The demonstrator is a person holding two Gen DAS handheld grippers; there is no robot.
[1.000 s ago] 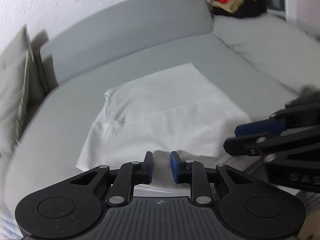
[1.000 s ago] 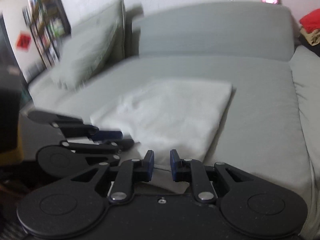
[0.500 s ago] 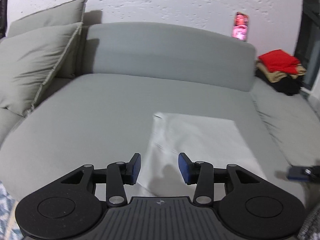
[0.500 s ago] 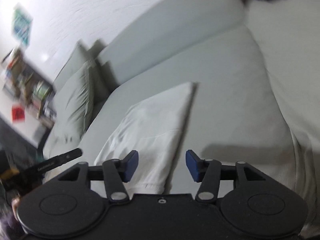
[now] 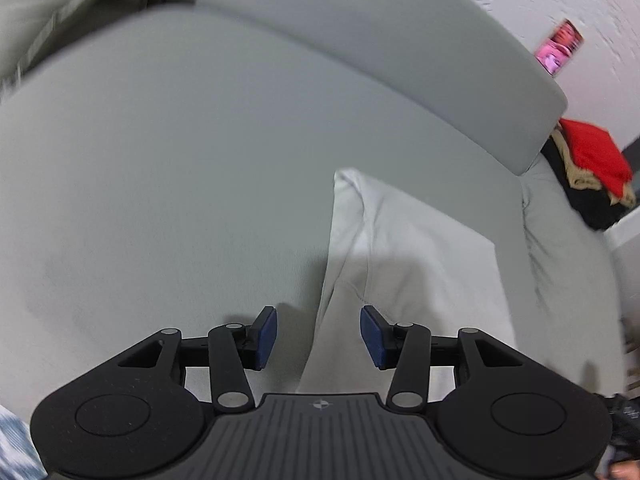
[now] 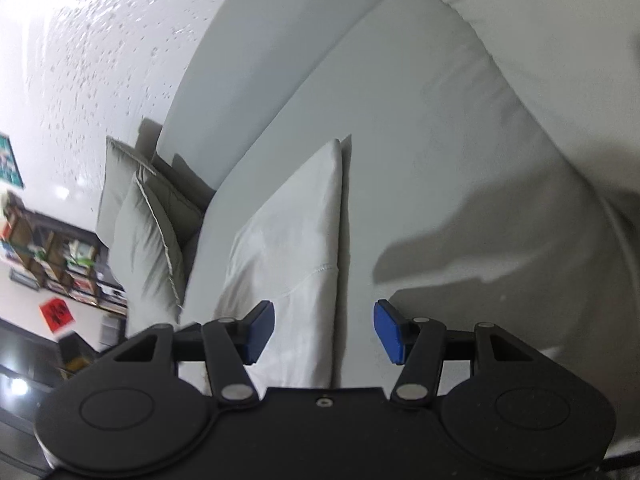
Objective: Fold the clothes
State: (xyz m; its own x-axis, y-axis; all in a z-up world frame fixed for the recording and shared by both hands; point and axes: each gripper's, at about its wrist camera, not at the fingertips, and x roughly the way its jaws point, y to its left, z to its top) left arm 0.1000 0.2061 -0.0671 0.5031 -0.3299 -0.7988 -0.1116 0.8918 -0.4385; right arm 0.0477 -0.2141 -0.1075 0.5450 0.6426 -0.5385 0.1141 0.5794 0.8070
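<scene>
Grey sofa cushion (image 5: 168, 168) fills most of what I see, with the white textured wall (image 6: 92, 40) behind its backrest; the folded white garment (image 5: 408, 264) lies flat on that seat, well apart from the pile of red, tan and black clothes (image 5: 592, 168) at the far end of the sofa. Two grey pillows (image 6: 148, 232) lean at the other end, and a bookshelf (image 6: 60, 264) stands beyond them.

Half a second ago my left view was level and showed the whole backrest and the pillows; now it is tilted and closer to the seat, and the garment's left folded edge runs straight towards me between my pads. My right view has rolled further too — the garment's right edge now stands nearly upright in it, with the stitched hem crossing just ahead of my left pad. A second ago both pairs of jaws were nearly closed; now they are spread wide.

My left gripper (image 5: 318, 336) has its jaws well apart and holds nothing; the garment's edge lies in the gap, and I cannot tell whether the blue pads (image 5: 266, 338) touch the cloth. My right gripper (image 6: 324, 332) is just as wide and empty — its left pad sits over the white fabric, its right pad over bare grey cushion.
</scene>
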